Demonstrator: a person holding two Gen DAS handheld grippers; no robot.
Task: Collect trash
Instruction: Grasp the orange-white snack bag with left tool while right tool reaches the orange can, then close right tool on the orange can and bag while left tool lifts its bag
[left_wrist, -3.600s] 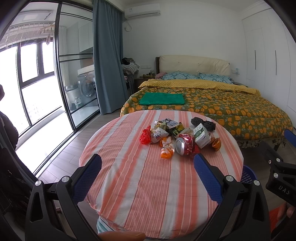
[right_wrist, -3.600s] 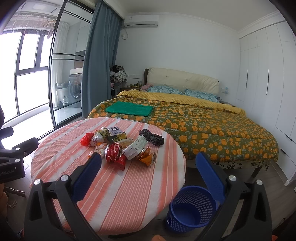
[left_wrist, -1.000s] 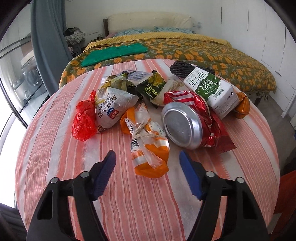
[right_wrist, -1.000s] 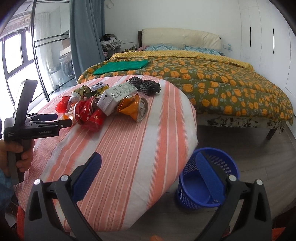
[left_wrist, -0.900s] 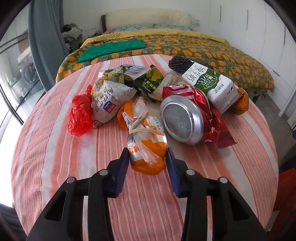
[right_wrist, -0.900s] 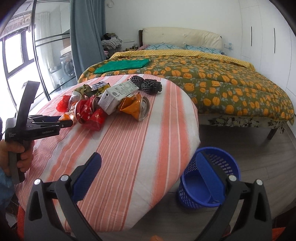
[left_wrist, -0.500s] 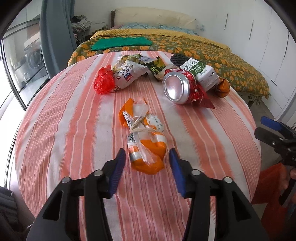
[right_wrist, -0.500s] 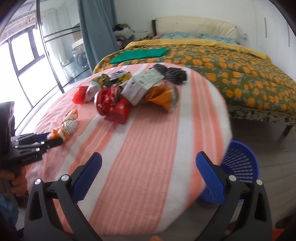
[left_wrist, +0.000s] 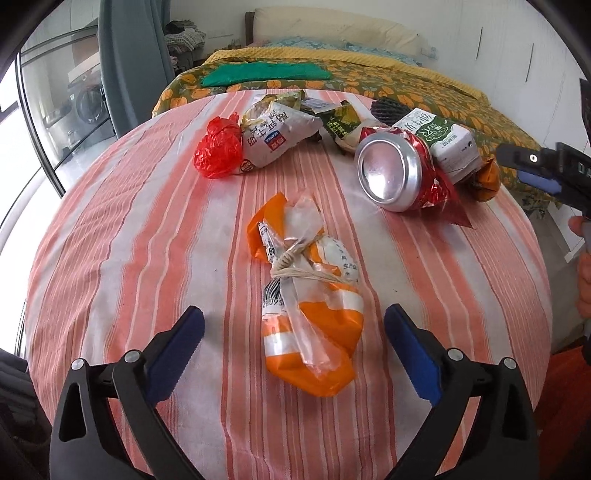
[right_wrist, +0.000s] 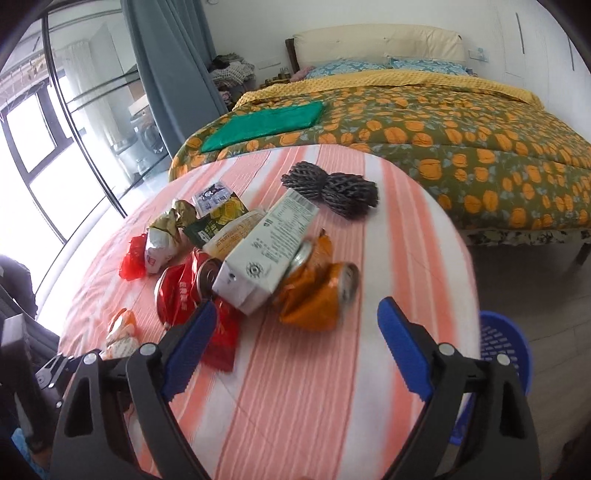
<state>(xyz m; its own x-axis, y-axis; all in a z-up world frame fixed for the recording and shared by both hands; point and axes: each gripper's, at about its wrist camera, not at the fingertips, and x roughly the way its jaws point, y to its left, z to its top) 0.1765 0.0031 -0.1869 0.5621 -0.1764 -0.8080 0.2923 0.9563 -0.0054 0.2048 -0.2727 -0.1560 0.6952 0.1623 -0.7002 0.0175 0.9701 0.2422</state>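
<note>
On the striped table (left_wrist: 110, 229), the left gripper (left_wrist: 293, 350), jaws just sprung wide and empty, straddles the near end of the orange wrapper (left_wrist: 306, 295), whose long axis runs straight ahead. The right gripper (right_wrist: 293, 343), narrowing yet empty, faces the carton (right_wrist: 266, 258); only its view shows the blue basket (right_wrist: 506, 350).

Round surface (right_wrist: 314, 406) under an orange-and-white striped cloth; behind it a bed (right_wrist: 461, 140) with a green quilt printed with orange pumpkins, a yellow blanket (right_wrist: 424, 83) across its head end, blue patterned pillows (right_wrist: 343, 66) and a cream padded headboard (right_wrist: 376, 46). Folded green cloth (right_wrist: 266, 123) lies flat on the near corner of the quilt. Grey-blue curtain (right_wrist: 173, 62) hangs left of the bed beside black-framed glass doors (right_wrist: 74, 122), with a washing machine (left_wrist: 86, 101) visible through the glass; white wardrobe doors (left_wrist: 517, 66) at right.
</note>
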